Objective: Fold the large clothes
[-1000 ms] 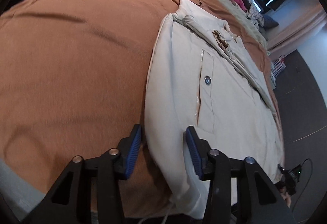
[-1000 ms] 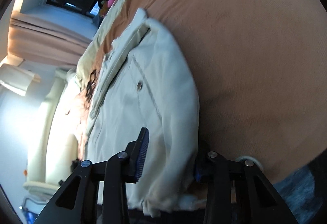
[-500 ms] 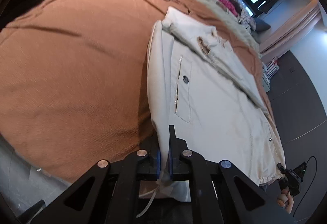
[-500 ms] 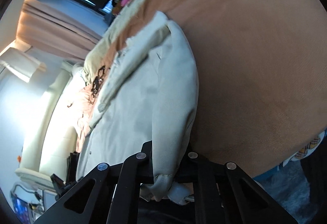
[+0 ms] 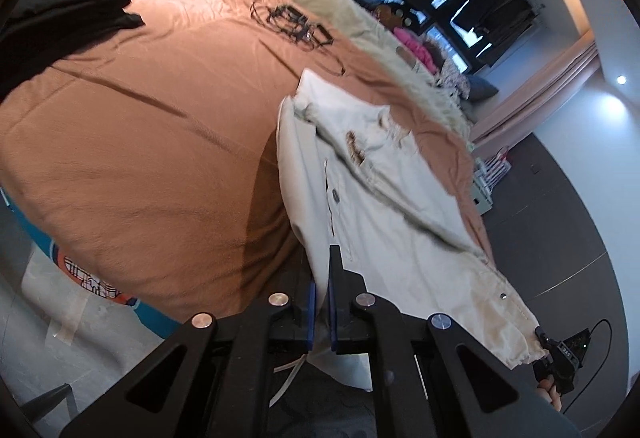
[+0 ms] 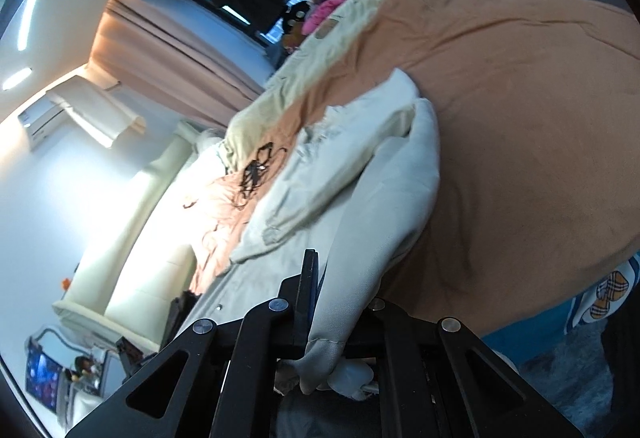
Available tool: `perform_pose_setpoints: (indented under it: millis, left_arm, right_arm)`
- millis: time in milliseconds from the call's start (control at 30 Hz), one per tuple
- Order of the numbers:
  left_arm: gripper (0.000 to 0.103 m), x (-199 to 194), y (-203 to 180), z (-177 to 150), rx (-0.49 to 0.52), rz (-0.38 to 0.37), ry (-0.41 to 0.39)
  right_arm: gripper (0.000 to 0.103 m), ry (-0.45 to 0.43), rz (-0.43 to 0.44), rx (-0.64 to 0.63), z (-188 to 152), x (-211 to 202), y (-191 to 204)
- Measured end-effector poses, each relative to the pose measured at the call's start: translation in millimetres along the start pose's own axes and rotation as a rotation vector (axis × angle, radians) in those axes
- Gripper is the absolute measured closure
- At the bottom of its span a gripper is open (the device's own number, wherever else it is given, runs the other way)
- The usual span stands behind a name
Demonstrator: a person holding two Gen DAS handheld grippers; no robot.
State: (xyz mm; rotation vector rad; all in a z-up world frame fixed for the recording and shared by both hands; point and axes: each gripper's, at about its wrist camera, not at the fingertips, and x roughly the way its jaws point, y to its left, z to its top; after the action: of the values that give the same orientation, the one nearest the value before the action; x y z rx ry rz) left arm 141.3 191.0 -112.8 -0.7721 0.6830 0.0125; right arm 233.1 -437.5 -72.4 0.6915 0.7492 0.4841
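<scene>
Between both grippers' closed jaws, the cream jacket (image 5: 400,230) hem is pinched

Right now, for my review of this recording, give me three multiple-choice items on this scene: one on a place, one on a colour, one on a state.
1. Where does the black clothing pile lie in the left wrist view?
A. on the jacket
B. on the bedspread's far left part
C. on the floor

2. What colour is the bedspread?
A. orange-brown
B. green
C. white

3. How is the left gripper?
A. wide open above the bed
B. shut on nothing
C. shut on the cream jacket

Answers:
1 B: it sits on the bedspread, well apart from the jacket.
2 A: the cloth is orange-brown throughout.
3 C: jacket fabric runs between its closed pads.
</scene>
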Motion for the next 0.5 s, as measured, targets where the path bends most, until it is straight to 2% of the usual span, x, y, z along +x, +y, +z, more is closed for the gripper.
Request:
perform_pose_setpoints:
  millis: [333, 500]
  left_arm:
    - [0.096, -75.9, -9.6, -1.7, 0.022, -0.075, -0.114]
    - [0.096, -118.9, -14.7, -11.8, 0.032, -0.106, -0.18]
  right_arm:
    - [0.094, -0.036, 0.07, -0.059, -10.4, -43.6, 35.4]
    - [0.094, -0.064, 0.137, -0.085, -12.5, -65.3, 50.5]
